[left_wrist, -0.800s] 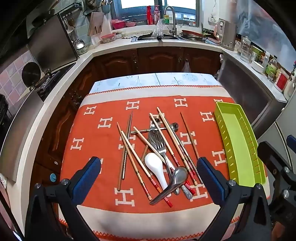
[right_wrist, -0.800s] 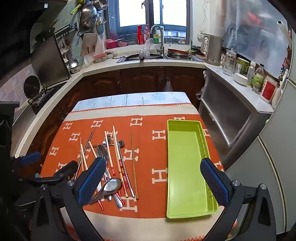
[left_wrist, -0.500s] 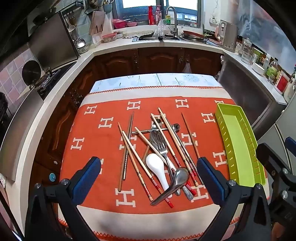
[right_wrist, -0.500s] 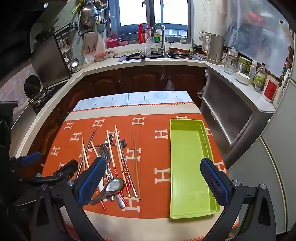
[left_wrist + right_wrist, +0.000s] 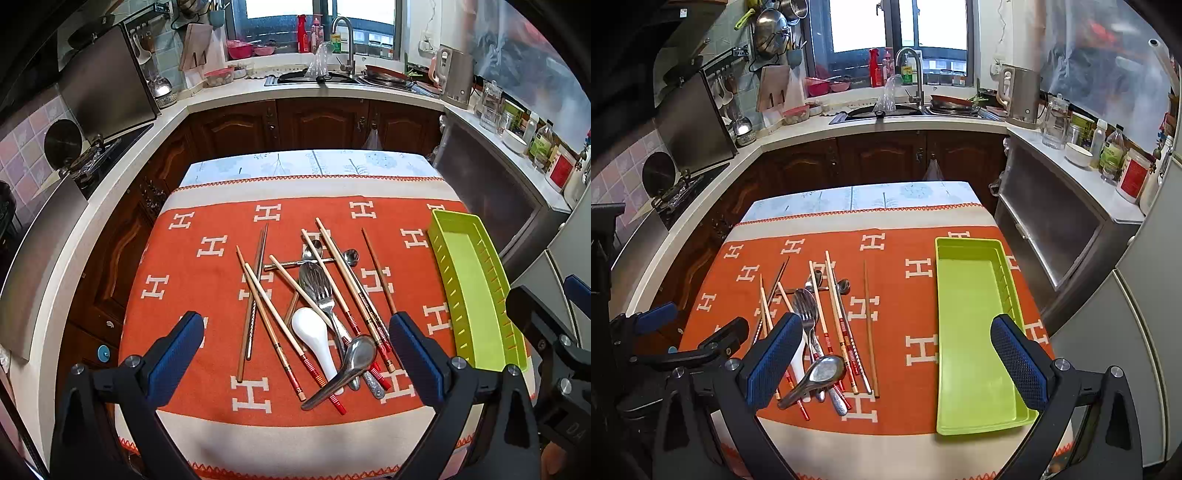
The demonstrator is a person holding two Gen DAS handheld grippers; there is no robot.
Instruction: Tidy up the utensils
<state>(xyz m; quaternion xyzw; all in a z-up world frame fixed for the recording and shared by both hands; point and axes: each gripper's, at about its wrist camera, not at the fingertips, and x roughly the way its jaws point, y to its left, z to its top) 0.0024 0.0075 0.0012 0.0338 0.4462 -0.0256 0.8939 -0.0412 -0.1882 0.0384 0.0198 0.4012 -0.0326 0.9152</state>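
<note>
We see the utensil pile (image 5: 317, 306) mid-tabletop, just beyond the left hand-held gripper (image 5: 291, 354), jaws wide apart, nothing between. Right hand-held gripper (image 5: 897, 354) also spread wide, empty, above the green tray (image 5: 971, 332) along the right edge. Chopsticks (image 5: 273, 317) cross over forks and spoons.
</note>
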